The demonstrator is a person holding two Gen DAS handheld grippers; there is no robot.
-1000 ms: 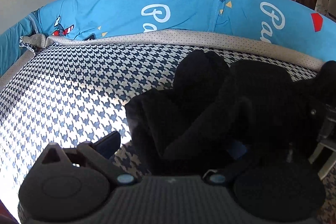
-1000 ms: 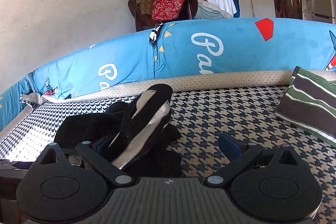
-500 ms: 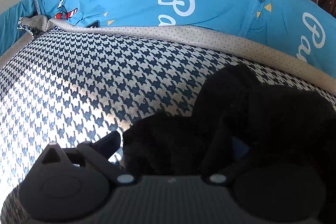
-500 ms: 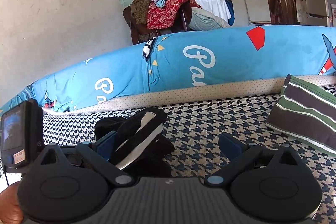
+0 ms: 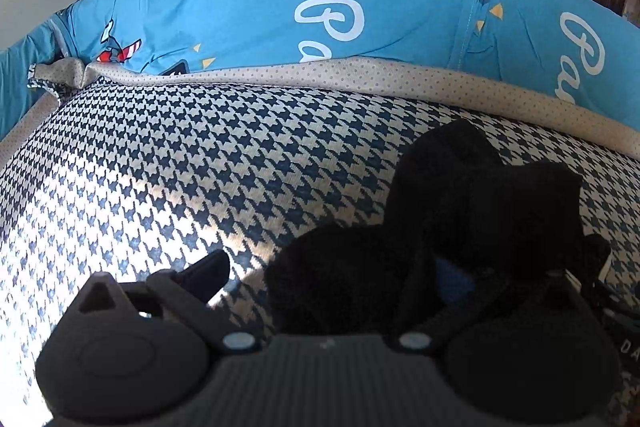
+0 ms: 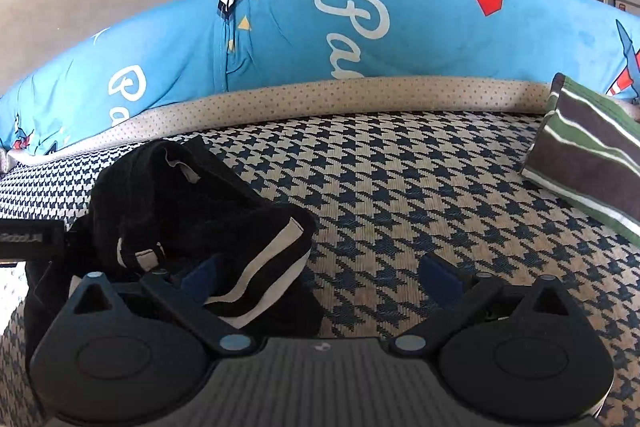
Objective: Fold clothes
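Black garment (image 6: 192,211) sagged lower, both jaws spread, blue cover (image 6: 360,39) lettered "Pa"

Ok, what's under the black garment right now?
The black garment lies bunched on the houndstooth cover, which shows all around it. Anything directly beneath the heap is covered; the left gripper's right finger is partly buried in it.

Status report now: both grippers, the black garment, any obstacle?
Both grippers open, left gripper, right gripper. Black garment bunched on bed, unfolded. Striped pillow far right, not blocking.
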